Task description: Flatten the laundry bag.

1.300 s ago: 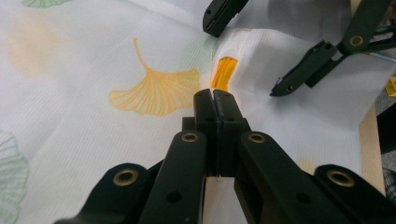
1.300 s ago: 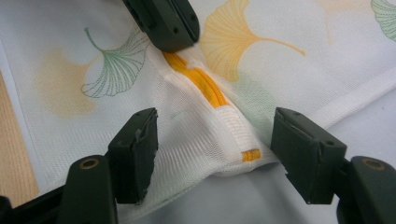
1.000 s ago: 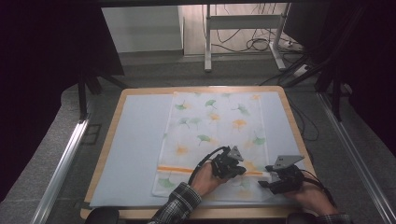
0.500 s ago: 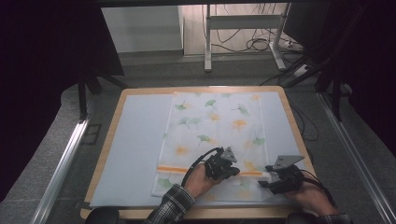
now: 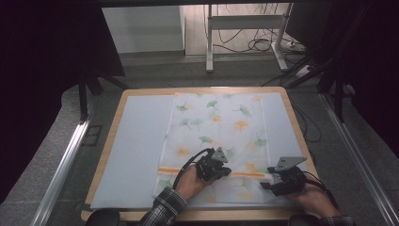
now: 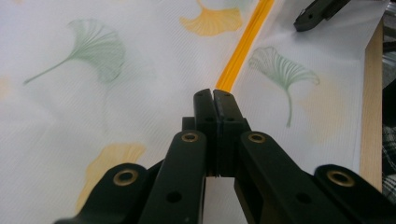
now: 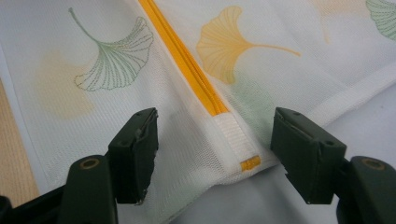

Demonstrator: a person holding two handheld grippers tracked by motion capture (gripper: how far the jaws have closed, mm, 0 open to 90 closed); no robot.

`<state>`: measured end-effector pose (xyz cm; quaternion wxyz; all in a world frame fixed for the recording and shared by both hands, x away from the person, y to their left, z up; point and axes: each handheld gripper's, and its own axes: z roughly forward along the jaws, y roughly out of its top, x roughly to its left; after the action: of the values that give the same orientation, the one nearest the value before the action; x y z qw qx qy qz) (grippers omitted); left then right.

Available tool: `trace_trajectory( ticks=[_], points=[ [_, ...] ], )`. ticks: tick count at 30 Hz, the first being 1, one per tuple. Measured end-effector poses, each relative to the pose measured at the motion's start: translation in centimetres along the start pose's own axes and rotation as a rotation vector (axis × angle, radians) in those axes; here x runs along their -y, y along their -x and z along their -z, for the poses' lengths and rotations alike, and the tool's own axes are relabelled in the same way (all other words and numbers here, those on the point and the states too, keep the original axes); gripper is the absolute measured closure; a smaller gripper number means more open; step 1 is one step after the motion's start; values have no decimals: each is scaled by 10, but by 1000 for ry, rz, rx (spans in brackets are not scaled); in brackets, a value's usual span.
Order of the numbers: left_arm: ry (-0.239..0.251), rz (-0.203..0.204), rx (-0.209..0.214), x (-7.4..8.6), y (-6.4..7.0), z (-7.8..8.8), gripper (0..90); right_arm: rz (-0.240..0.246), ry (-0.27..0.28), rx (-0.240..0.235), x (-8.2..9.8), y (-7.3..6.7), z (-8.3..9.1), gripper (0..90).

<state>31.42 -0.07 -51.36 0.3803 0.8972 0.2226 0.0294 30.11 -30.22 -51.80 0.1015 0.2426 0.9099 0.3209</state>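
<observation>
Zipper [image 6: 240,51] pull — hidden by jaws

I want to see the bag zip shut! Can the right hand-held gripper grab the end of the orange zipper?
Probably yes. The right hand-held gripper is open, its jaws either side of the zipper end on the mesh bag, with nothing between.

We're in a lab or recording studio: black curtains [image 5: 51,56] hang on both sides around a wooden tabletop [image 5: 106,160] on grey carpet [image 5: 42,160]. Aluminium rails [image 5: 63,169] flank it, and behind it loose cables [image 5: 259,44] sprawl under a metal stand [image 5: 244,23].
</observation>
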Motion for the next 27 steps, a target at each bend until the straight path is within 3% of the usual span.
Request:
trace_trajectory(
  ticks=[9, 27],
  points=[
    [-2, 23, -27, 14, -6, 15, 900, -3, 0, 4, 0, -1, 0, 319],
    [2, 49, -44, 28, -11, 27, 900, -7, 2, 5, 0, -1, 0, 319]
  ],
)
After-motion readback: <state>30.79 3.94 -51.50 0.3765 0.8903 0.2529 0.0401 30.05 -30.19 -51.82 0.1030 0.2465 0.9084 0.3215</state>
